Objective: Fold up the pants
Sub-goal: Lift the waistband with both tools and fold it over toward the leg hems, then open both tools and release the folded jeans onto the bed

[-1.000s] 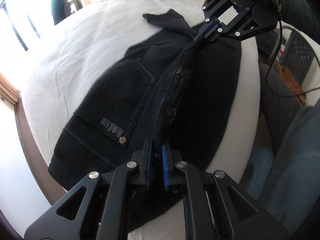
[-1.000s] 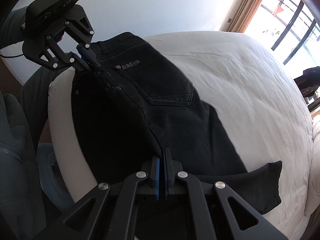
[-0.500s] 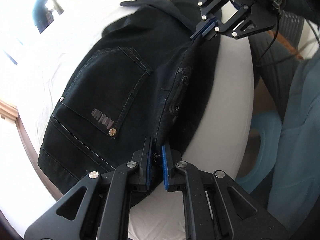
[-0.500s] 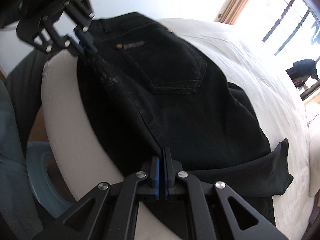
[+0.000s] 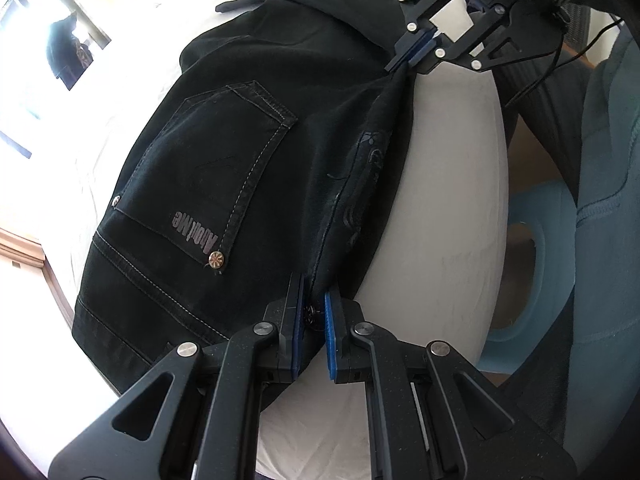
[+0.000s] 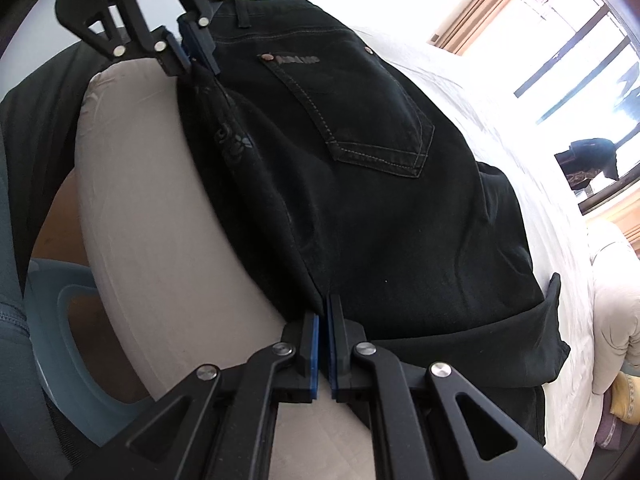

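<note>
Black jeans point(image 5: 240, 152) lie on a white bed point(image 5: 448, 208), back pocket up, one half folded over the other. My left gripper point(image 5: 314, 316) is shut on the folded edge at the waistband end. My right gripper point(image 6: 323, 332) is shut on the same edge near the crotch. Each gripper shows in the other's view: the right one point(image 5: 416, 46), the left one point(image 6: 196, 54). The edge is stretched taut between them, near the bed's side. The jeans also fill the right wrist view point(image 6: 380, 180), a leg end flopped at the right.
A light blue tub point(image 5: 520, 264) stands on the floor beside the bed. The person's grey-blue sleeves point(image 5: 600, 240) are close by. Pillows point(image 6: 612, 280) lie at the bed's head. A window with curtains point(image 6: 500, 8) is beyond the bed.
Both grippers have carried the folded edge across toward the bed's side. The jeans now lie doubled over with more of the mattress edge showing.
</note>
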### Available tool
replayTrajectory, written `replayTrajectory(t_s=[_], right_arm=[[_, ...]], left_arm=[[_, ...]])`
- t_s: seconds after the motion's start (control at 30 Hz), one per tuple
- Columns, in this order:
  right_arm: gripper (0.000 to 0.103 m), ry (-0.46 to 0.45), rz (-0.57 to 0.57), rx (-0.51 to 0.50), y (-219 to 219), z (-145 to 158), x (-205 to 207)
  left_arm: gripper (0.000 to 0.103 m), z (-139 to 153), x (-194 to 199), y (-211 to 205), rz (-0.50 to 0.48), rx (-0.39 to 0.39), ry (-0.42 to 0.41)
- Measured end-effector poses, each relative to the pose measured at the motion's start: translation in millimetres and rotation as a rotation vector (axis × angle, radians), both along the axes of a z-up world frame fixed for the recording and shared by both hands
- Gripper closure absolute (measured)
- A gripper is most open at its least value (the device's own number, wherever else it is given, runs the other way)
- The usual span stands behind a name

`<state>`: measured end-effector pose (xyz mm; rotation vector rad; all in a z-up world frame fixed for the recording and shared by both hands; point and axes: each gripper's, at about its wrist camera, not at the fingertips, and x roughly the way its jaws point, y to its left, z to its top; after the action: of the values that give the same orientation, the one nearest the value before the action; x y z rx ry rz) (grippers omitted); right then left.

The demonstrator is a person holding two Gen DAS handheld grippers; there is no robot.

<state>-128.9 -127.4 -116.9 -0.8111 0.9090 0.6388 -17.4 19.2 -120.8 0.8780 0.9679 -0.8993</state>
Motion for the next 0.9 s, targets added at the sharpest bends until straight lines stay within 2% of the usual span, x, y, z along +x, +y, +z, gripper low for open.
replayTrajectory(t_s=[0.13,0.33,0.4,0.43,0.47,0.5,0.53,0.6,0.63,0.67,0.8,0.9], right_arm=[[0.098,0.006,-0.016,0.018,-9,3,-1],[0.095,0.01,-0.059,0.031,-11,-5,9],[0.095,0.007,-0.069,0.047,-13,-3,8],[0.095,0.01,-0.079,0.058,-15,-2,11],[0.093,0.026,-0.097,0.082,-19,0,14],[0.092,0.039,-0.114,0.1,-22,3,17],[0.088,0.051,-0.13,0.112,-24,5,20],[0.076,0.071,-0.158,0.147,-32,12,25],[0.062,0.077,-0.166,0.161,-36,15,26],[0.054,0.085,-0.171,0.188,-40,22,26],[0.054,0.078,-0.181,0.281,-38,50,16],[0.054,0.072,-0.23,0.361,-38,63,27]], left_arm=[[0.095,-6,1,2,0.014,-0.015,0.006],[0.092,-5,14,4,0.099,-0.065,0.051],[0.086,2,15,6,0.123,-0.067,0.058],[0.083,6,15,6,0.133,-0.062,0.055],[0.069,10,13,7,0.142,-0.06,0.049],[0.047,17,12,10,0.153,-0.069,0.043],[0.04,25,10,14,0.161,-0.092,0.043],[0.039,43,10,27,0.185,-0.135,0.06],[0.039,52,12,31,0.202,-0.148,0.063],[0.039,59,13,34,0.214,-0.159,0.06],[0.039,91,26,40,0.273,-0.281,0.063],[0.039,94,38,25,0.302,-0.331,0.047]])
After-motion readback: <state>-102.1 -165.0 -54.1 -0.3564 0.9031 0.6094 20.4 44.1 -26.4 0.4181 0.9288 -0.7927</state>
